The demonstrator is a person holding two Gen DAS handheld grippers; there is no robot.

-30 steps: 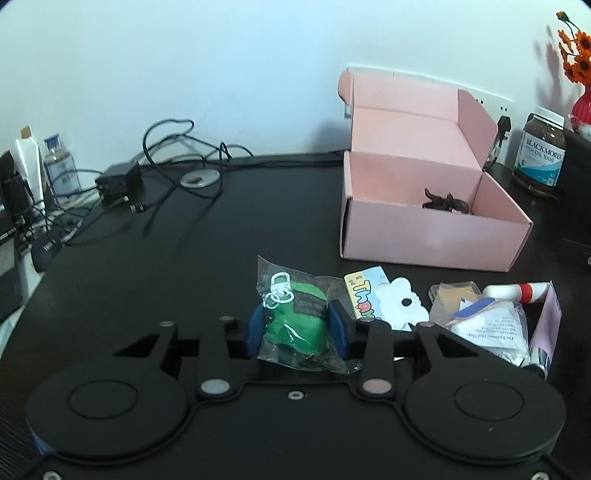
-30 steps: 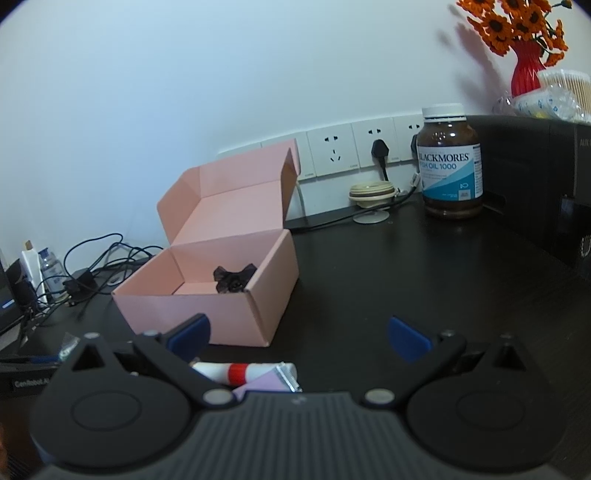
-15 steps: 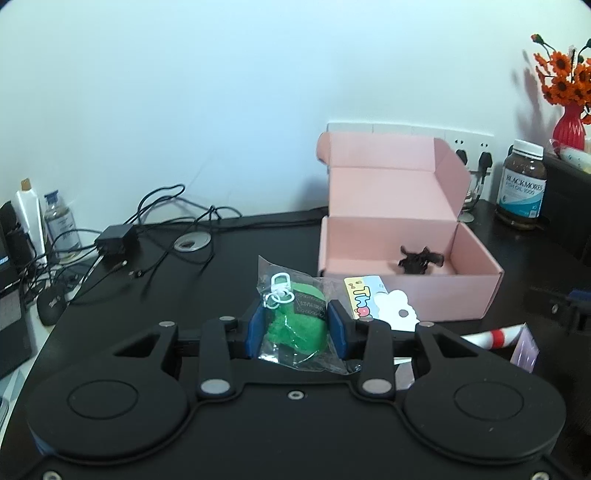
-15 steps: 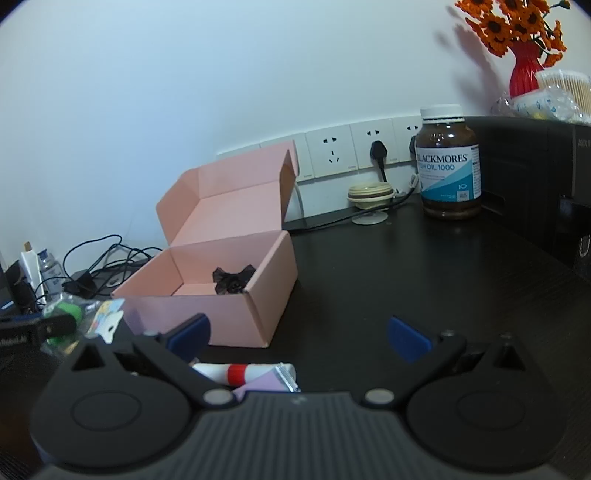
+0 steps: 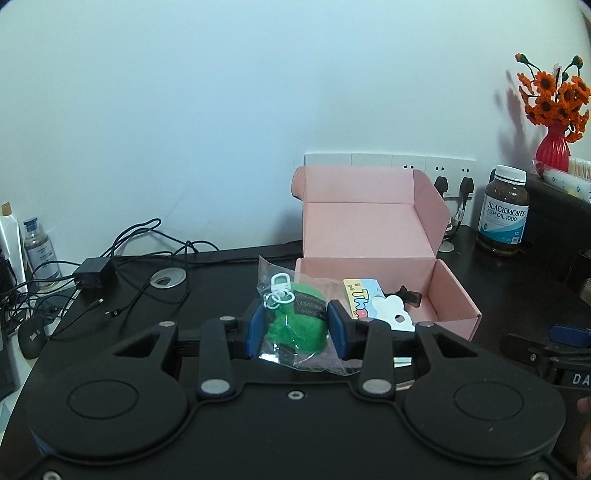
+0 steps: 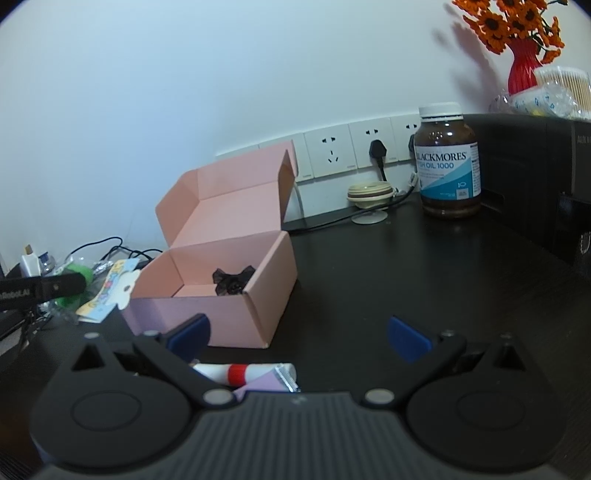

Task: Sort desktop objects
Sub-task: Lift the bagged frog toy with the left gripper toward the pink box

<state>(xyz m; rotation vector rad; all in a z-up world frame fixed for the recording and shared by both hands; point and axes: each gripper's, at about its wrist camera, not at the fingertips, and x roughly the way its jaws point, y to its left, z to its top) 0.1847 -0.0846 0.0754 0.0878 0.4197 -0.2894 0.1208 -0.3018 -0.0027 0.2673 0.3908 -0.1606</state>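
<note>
Jaws of the left gripper (image 5: 291, 329) are pinching a bagged green plush keychain (image 5: 297, 325); slippery plastic risks slipping short of the pink box (image 5: 458, 295), while right gripper (image 6: 297, 338) jaws are gaping wide, empty.

Soft, even indoor light, a bit dim and cool; the white wall (image 5: 221, 129) glows bluish. The flowers (image 6: 513, 18) cast a faint shadow on it. Fisheye bending curves the edges, corners go dark, and the near gripper bodies look blurry
</note>
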